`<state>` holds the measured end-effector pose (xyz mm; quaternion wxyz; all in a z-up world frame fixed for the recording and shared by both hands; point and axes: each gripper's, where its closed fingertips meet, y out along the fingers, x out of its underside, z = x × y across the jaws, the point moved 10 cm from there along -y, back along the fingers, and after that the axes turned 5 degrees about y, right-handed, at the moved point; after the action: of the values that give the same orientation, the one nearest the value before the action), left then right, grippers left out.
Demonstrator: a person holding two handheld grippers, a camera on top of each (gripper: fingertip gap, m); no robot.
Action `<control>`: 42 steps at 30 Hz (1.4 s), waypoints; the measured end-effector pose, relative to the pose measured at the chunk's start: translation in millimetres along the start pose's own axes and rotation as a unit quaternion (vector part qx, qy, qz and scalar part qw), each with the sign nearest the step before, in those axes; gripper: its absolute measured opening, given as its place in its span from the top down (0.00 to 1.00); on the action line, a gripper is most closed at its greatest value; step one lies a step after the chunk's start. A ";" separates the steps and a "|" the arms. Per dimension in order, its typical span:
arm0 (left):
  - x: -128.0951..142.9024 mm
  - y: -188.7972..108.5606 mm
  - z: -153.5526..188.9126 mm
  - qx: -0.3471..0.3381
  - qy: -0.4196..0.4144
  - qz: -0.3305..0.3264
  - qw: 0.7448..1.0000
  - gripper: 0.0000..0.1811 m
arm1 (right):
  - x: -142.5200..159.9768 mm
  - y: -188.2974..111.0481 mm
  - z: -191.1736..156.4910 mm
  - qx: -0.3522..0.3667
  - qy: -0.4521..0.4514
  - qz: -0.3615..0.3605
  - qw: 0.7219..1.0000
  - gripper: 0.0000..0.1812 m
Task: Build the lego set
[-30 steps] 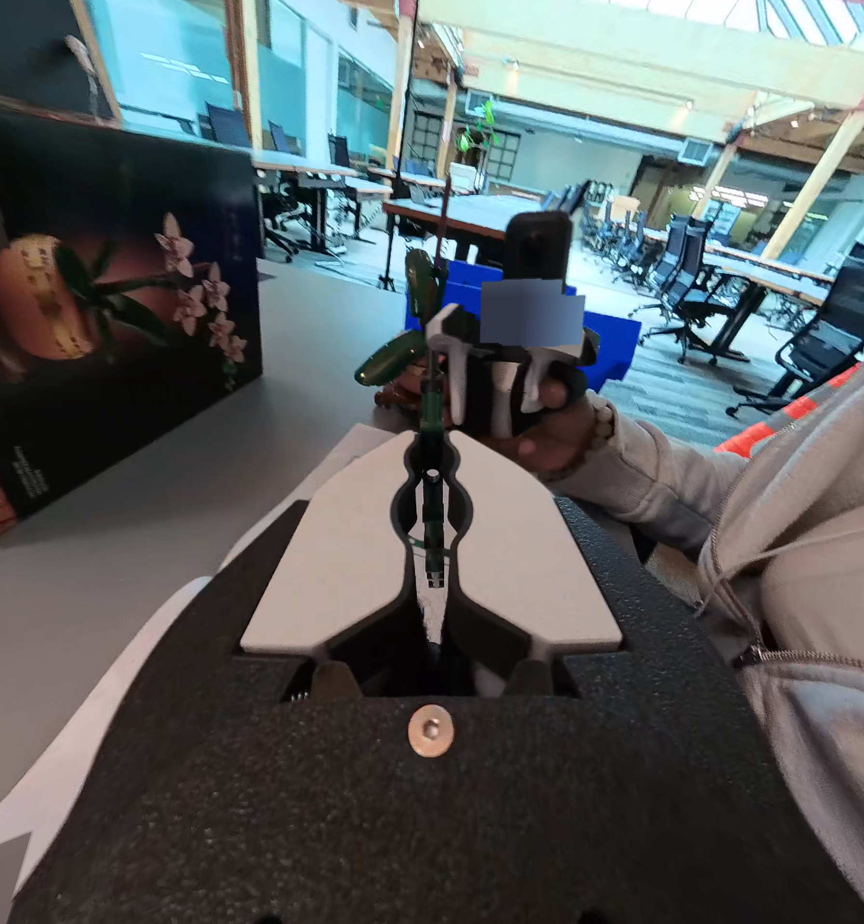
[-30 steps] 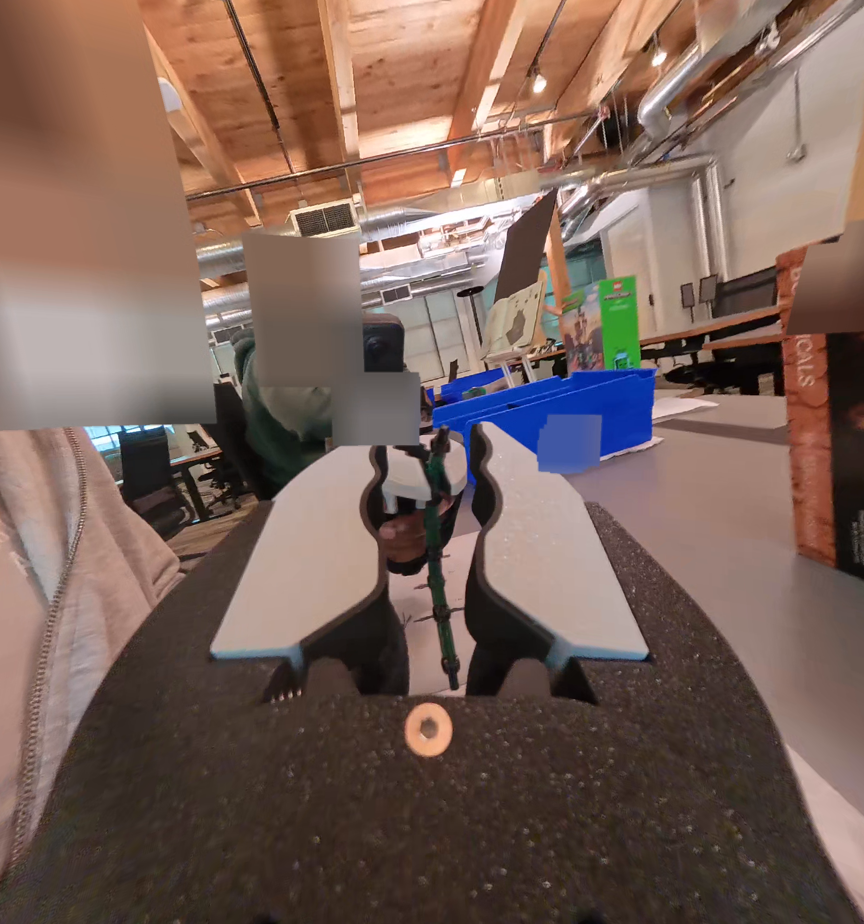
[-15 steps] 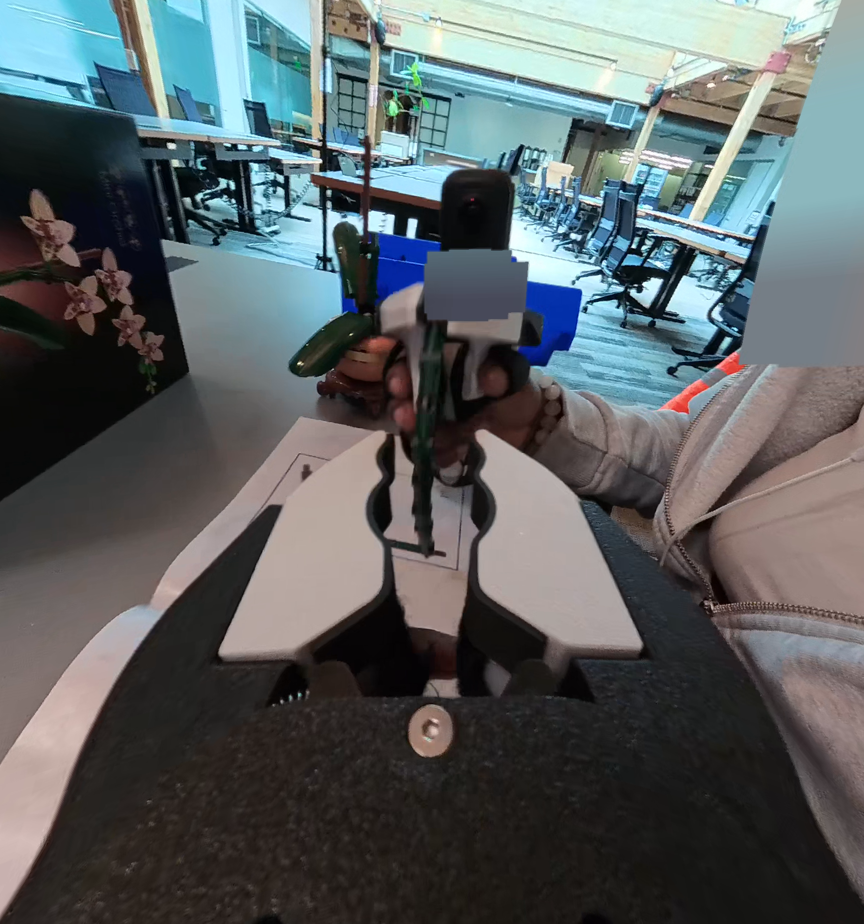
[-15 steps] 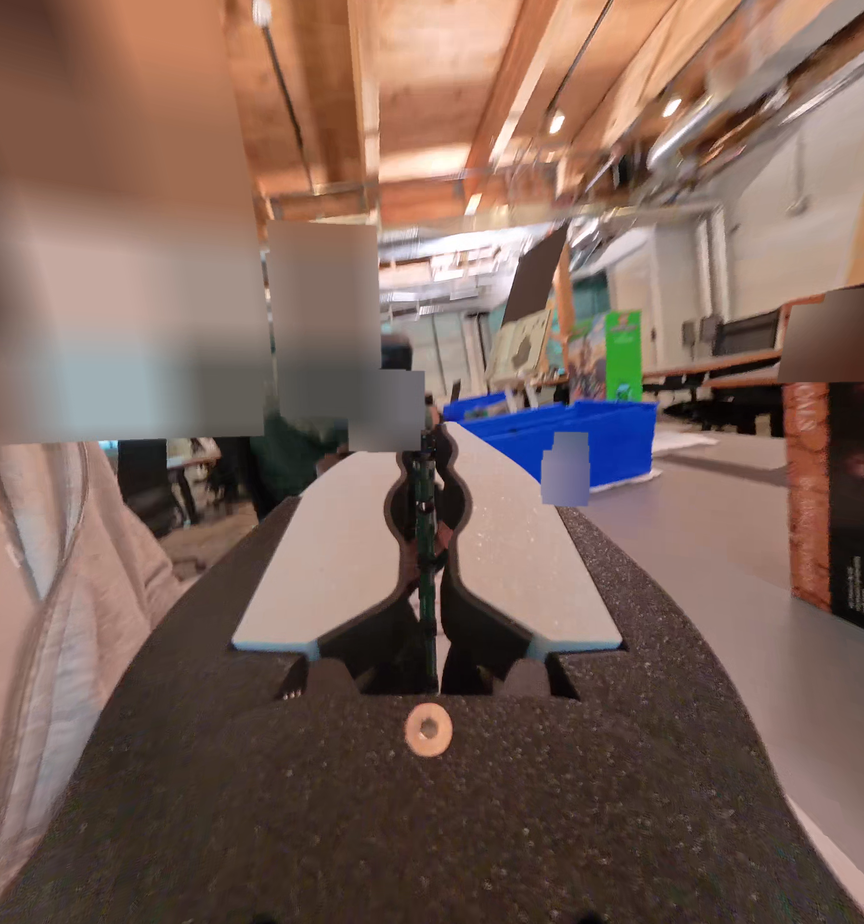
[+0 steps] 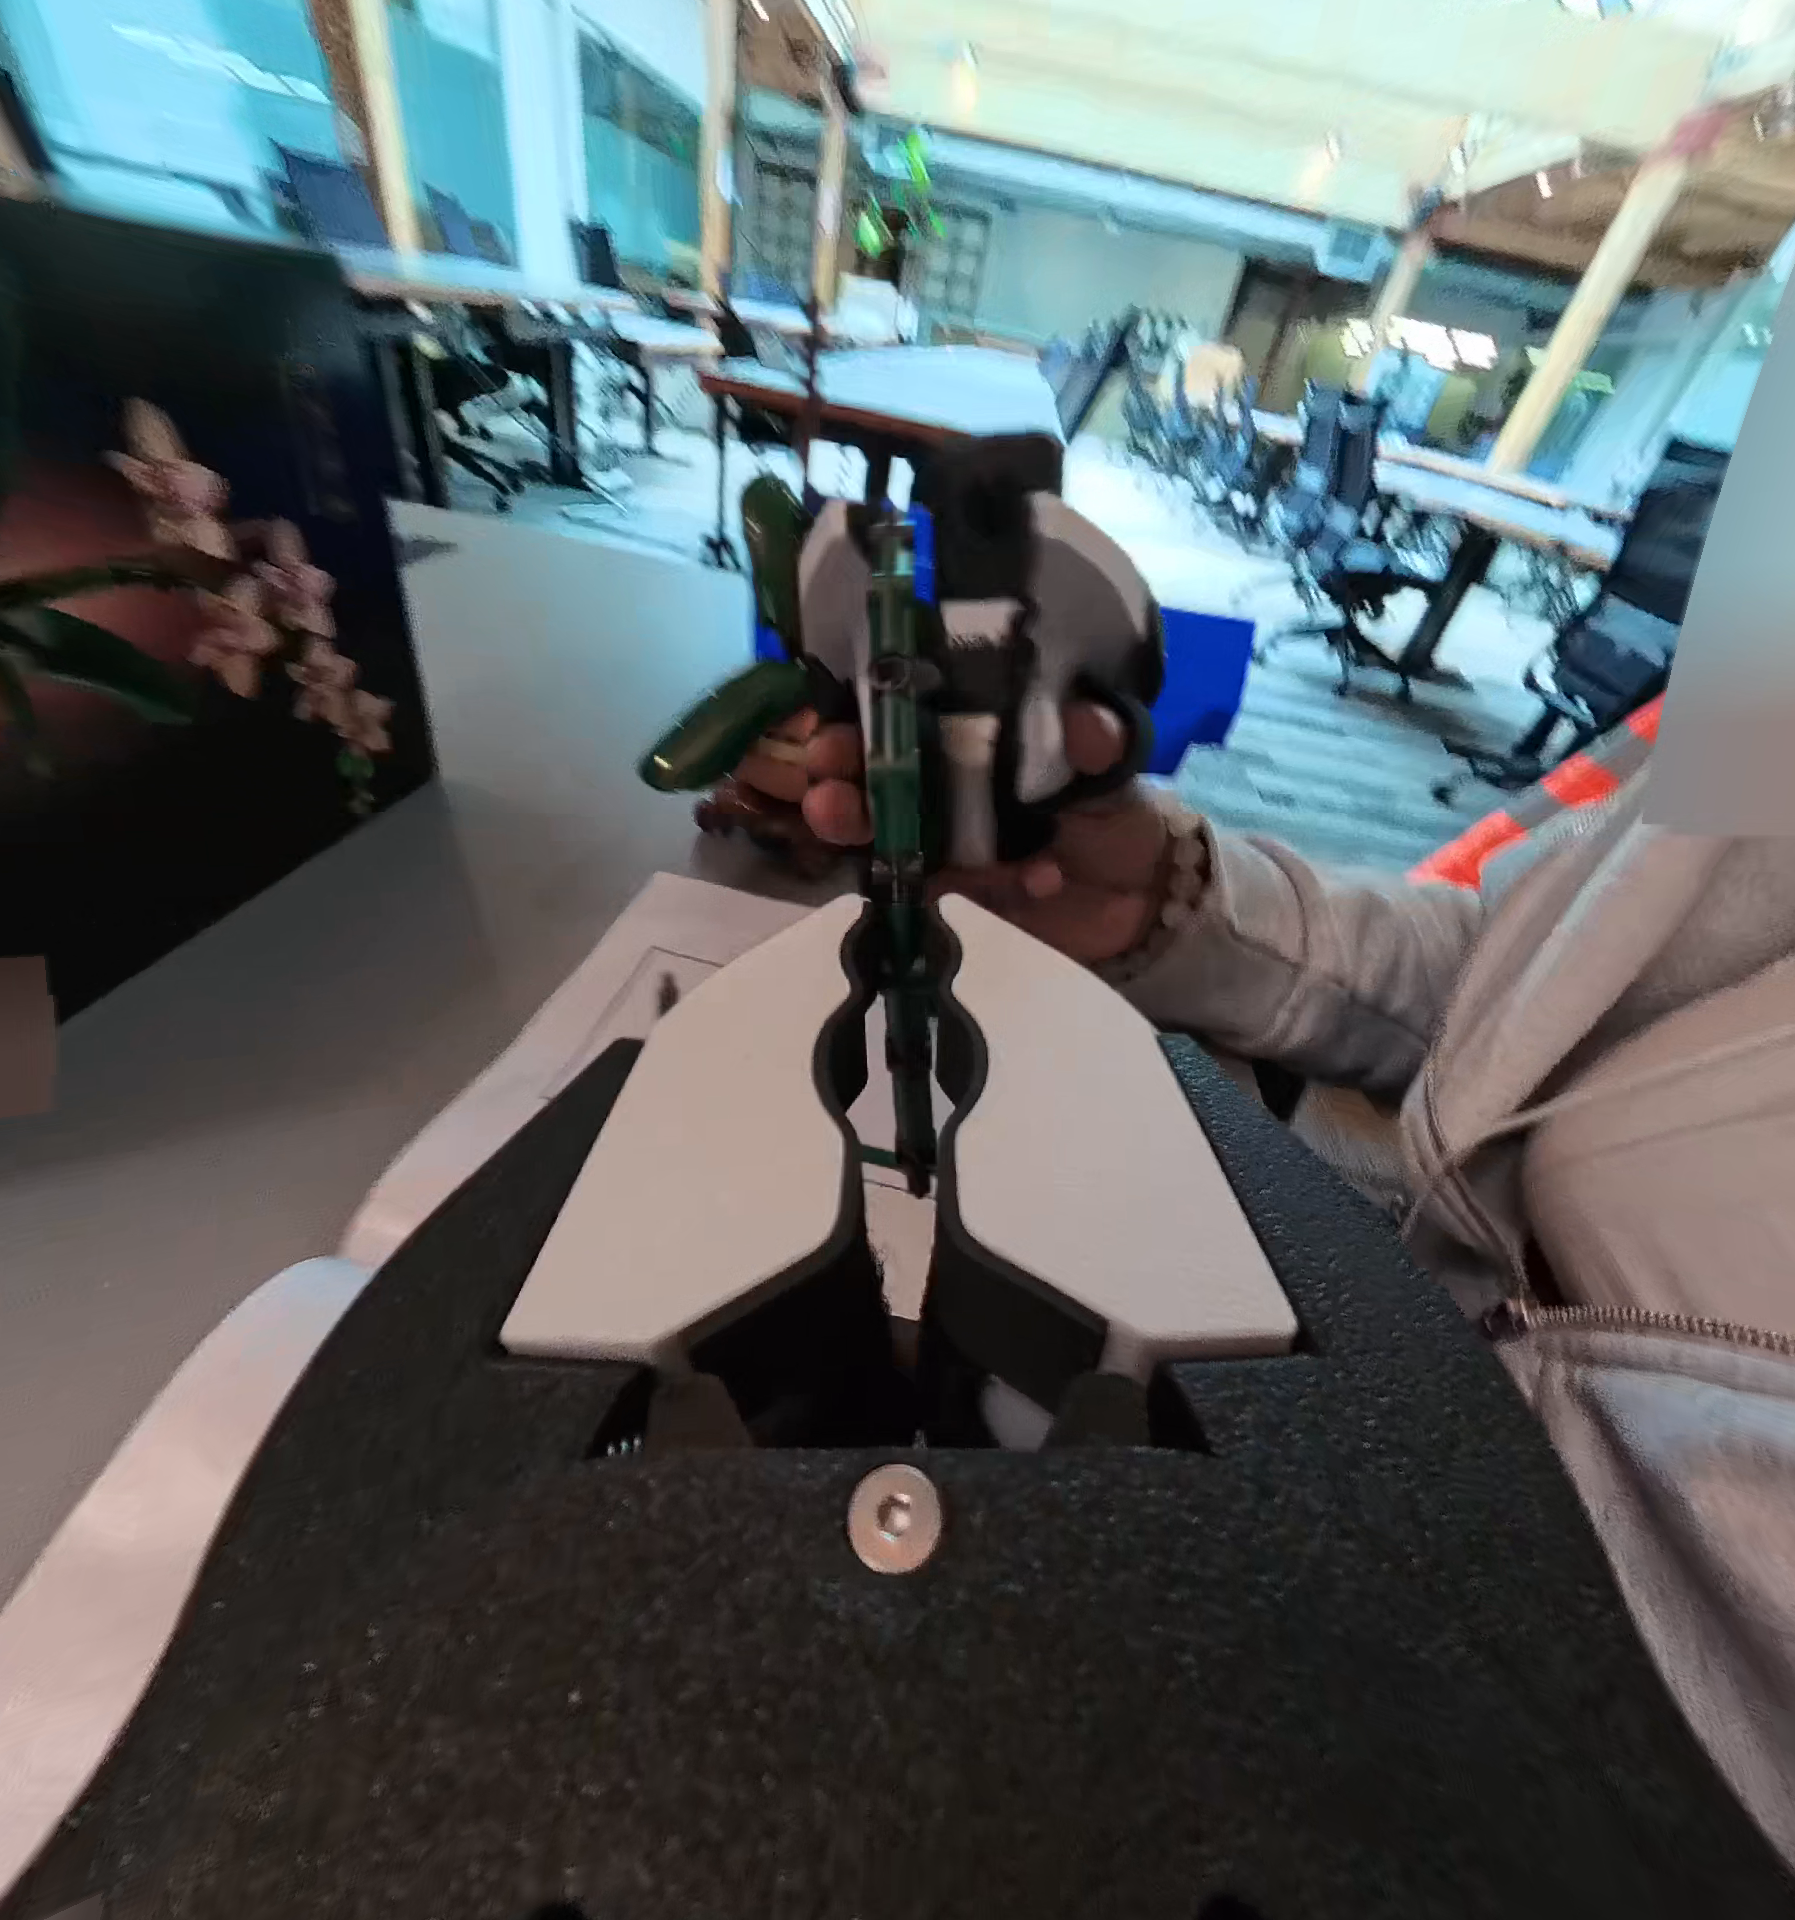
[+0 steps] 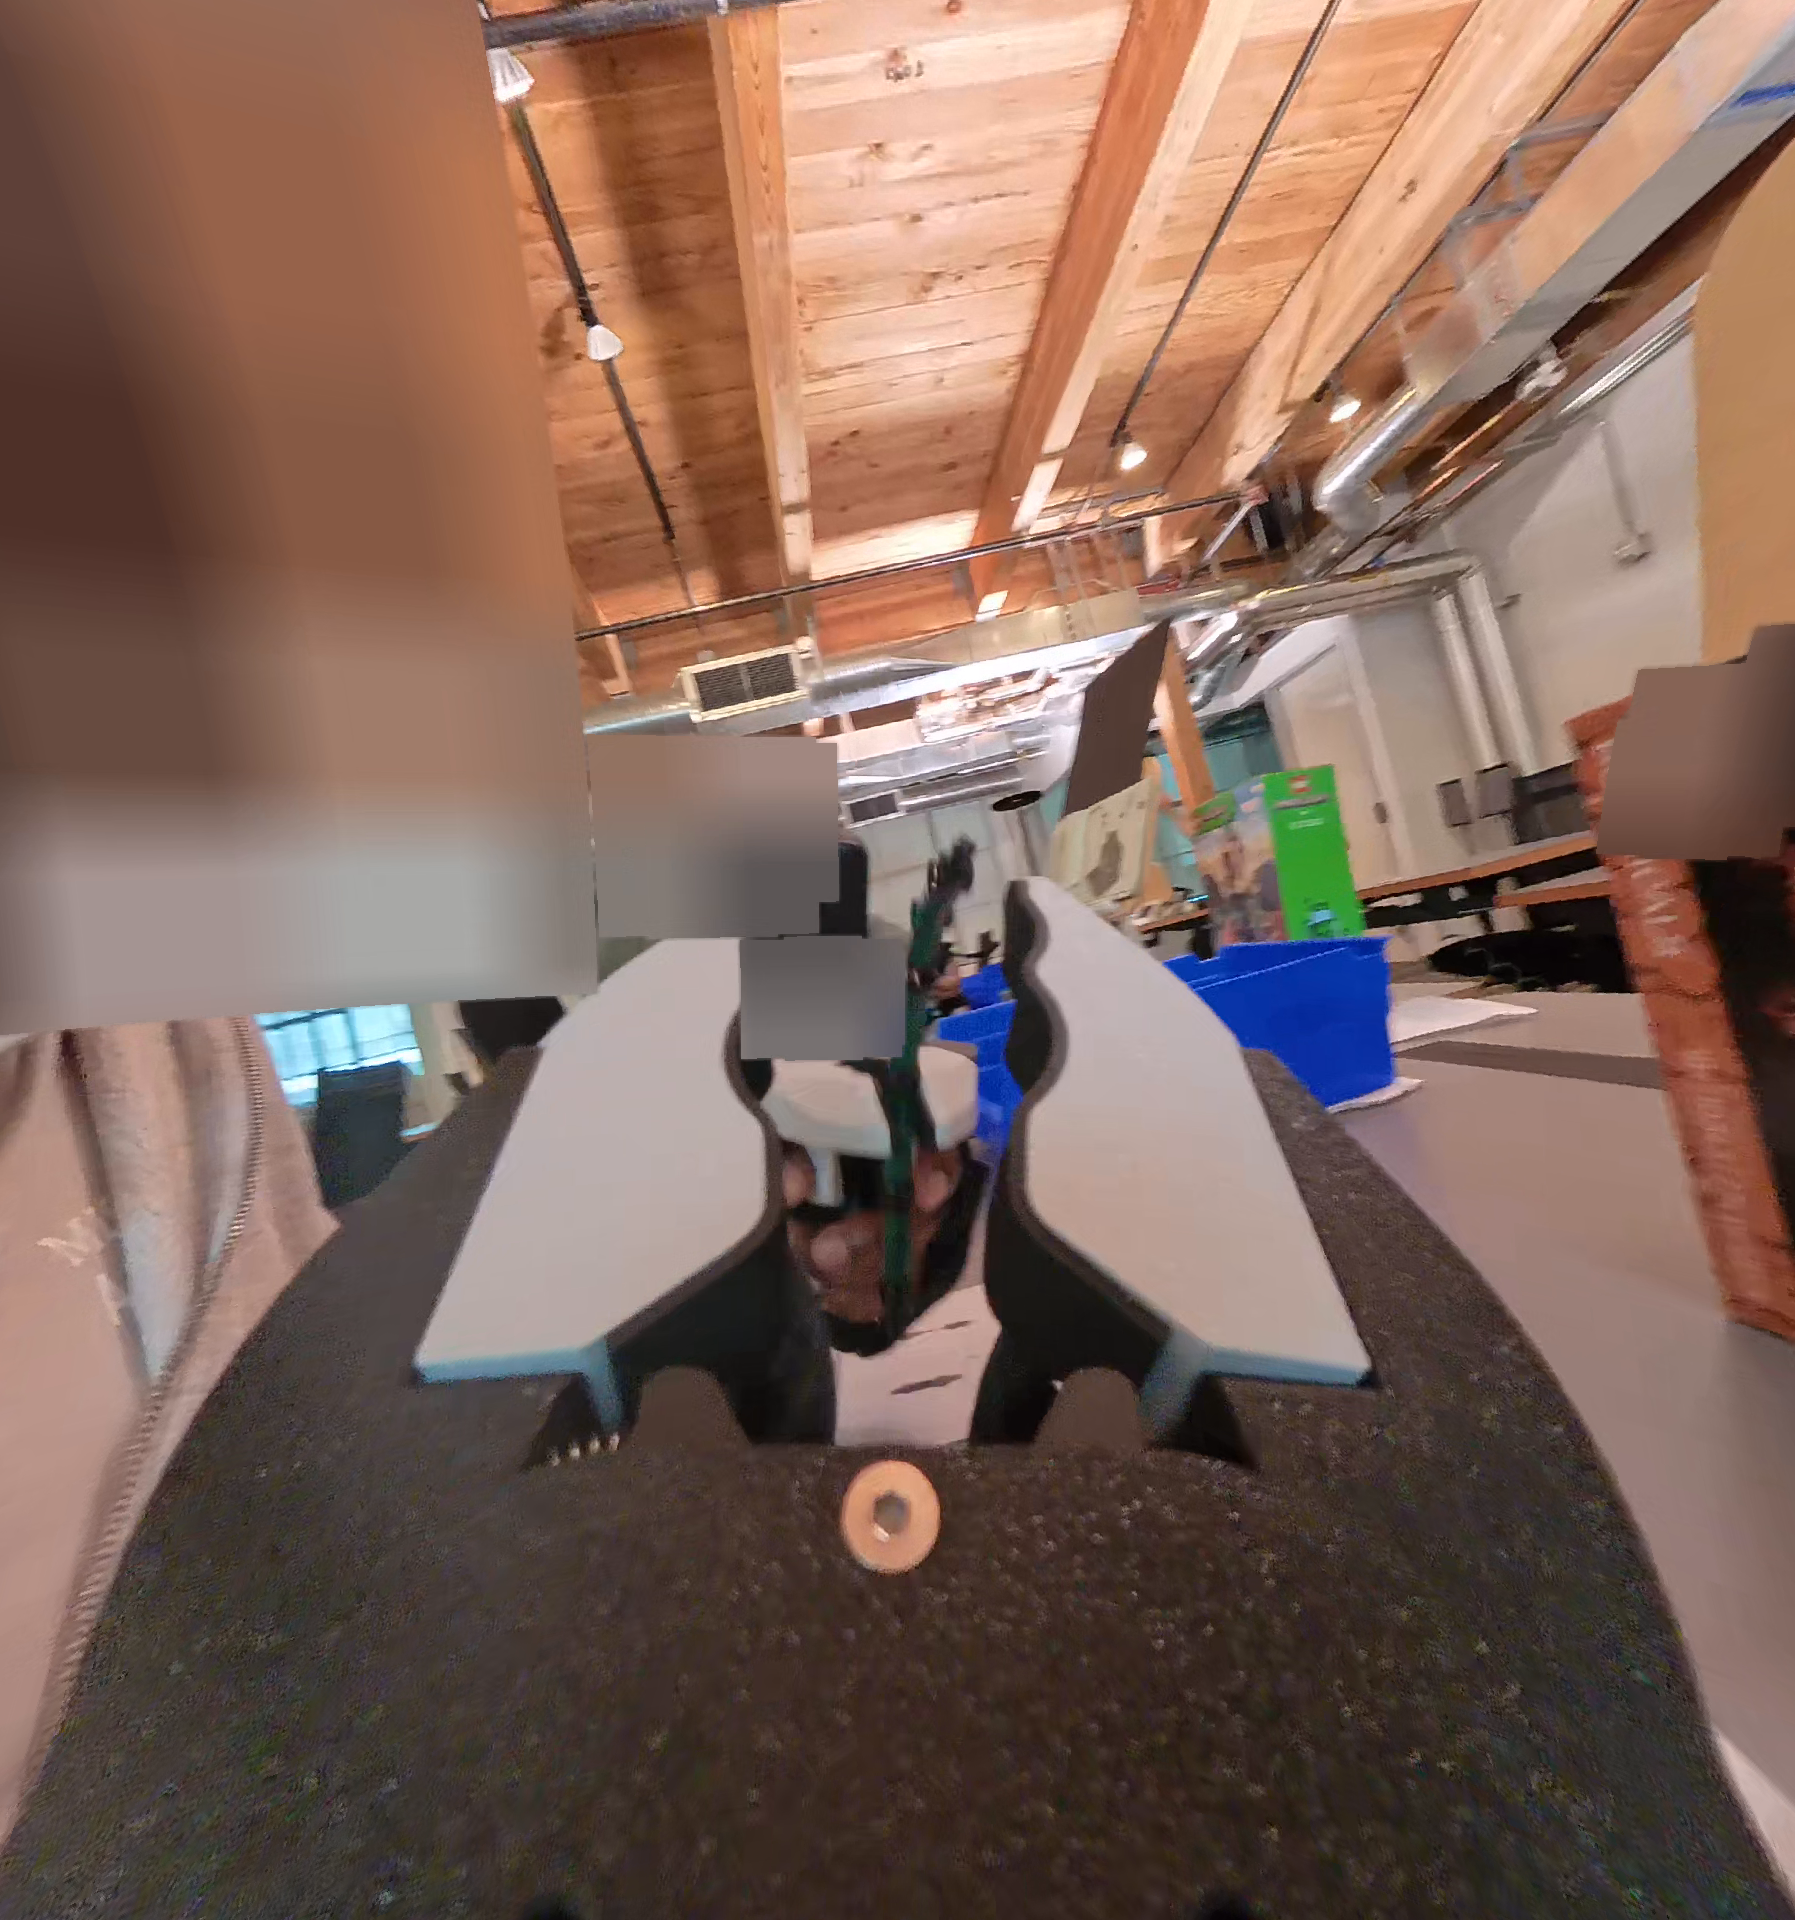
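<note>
Bright, diffuse daylight from windows and ceiling lamps. Motion blur softens the background in both views. Wide-angle distortion bends the edges.

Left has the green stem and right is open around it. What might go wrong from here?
1. The left gripper pinches the thin green stem only near the tips of its jaws, so the stem may pivot or slip.
2. The stem sits off-centre in the open right gripper. Closing there may bend it or pop a joint.
3. The green leaves stand close behind and could get knocked.
</note>
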<state>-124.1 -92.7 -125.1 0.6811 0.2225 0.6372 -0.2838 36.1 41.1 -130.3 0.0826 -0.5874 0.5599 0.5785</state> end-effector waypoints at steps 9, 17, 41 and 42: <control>-28.0 -130.2 -5.0 -0.204 0.016 0.113 0.972 0.96 | -4.0 -0.5 -14.5 0.033 -0.154 -0.036 0.987 0.83; -8.7 -142.0 -21.3 -0.260 -0.005 0.116 0.959 0.96 | 3.5 -1.8 -4.6 -0.021 -0.067 -0.045 0.997 0.87; 8.4 -157.2 -38.5 -0.293 -0.076 0.187 0.935 0.96 | 37.7 17.1 -9.6 -0.067 -0.063 -0.235 0.968 0.82; 7.9 -161.2 -38.2 -0.288 -0.084 0.217 0.929 0.96 | 37.7 17.7 -10.8 -0.070 -0.064 -0.236 0.967 0.82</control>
<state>-260.2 -187.4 -127.0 0.8122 0.1250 0.5677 0.0492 17.9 5.6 -146.2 0.2115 -0.6688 0.3573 0.6167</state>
